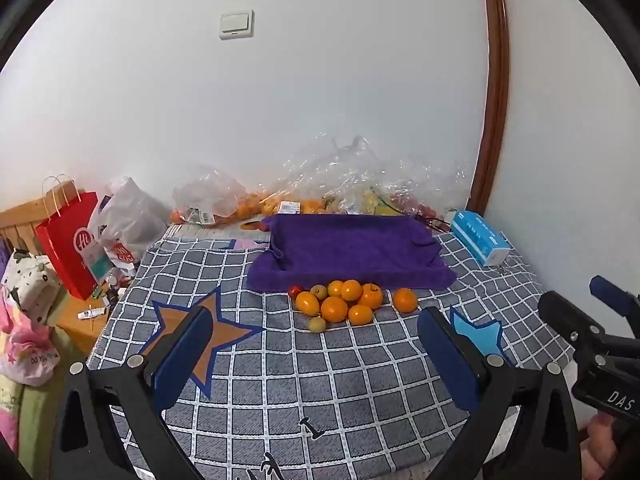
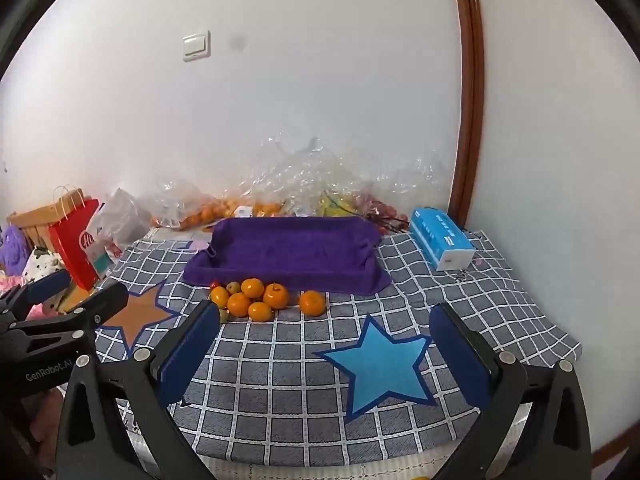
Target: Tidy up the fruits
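A pile of several orange fruits [image 1: 340, 304] lies on the checked cloth in front of a tray covered with a purple towel [image 1: 348, 252]. One orange [image 1: 405, 300] sits apart to the right, with small greenish fruits [image 1: 317, 324] and a small red one [image 1: 295, 291] at the pile's left. My left gripper [image 1: 316, 328] is open and empty, well short of the pile. In the right wrist view the pile [image 2: 252, 300], the lone orange [image 2: 313, 303] and the towel tray [image 2: 292, 248] show ahead. My right gripper [image 2: 324, 324] is open and empty.
Clear plastic bags with more fruit [image 1: 280, 200] lie against the wall behind the tray. A blue tissue box [image 1: 480, 238] stands at the back right. A red paper bag [image 1: 72, 248] and clutter sit off the table's left edge. The checked cloth [image 2: 280, 380] has star patches.
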{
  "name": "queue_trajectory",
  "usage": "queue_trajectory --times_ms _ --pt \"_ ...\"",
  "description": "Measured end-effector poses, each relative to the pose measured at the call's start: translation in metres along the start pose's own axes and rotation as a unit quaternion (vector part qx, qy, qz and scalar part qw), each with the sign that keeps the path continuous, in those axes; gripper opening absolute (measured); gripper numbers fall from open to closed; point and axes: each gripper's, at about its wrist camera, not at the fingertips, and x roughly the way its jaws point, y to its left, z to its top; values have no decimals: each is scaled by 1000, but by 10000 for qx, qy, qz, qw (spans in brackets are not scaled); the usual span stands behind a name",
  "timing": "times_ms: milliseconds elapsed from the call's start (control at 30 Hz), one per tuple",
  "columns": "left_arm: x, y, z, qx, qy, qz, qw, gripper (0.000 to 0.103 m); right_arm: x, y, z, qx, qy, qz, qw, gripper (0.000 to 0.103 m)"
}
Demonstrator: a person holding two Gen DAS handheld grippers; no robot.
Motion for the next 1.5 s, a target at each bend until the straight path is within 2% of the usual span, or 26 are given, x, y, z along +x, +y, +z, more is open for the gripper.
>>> queue_trajectory --times_ms 500,533,1500 --pt "4 -8 3 35 33 87 10000 103 -3 1 -4 72 -39 69 9999 103" --pt "1 -4 -7 34 -10 56 10000 103 -3 2 -5 71 -45 64 9999 103" --pt "-2 -1 -8 44 7 65 10000 103 -5 0 -12 99 -92 90 9999 103"
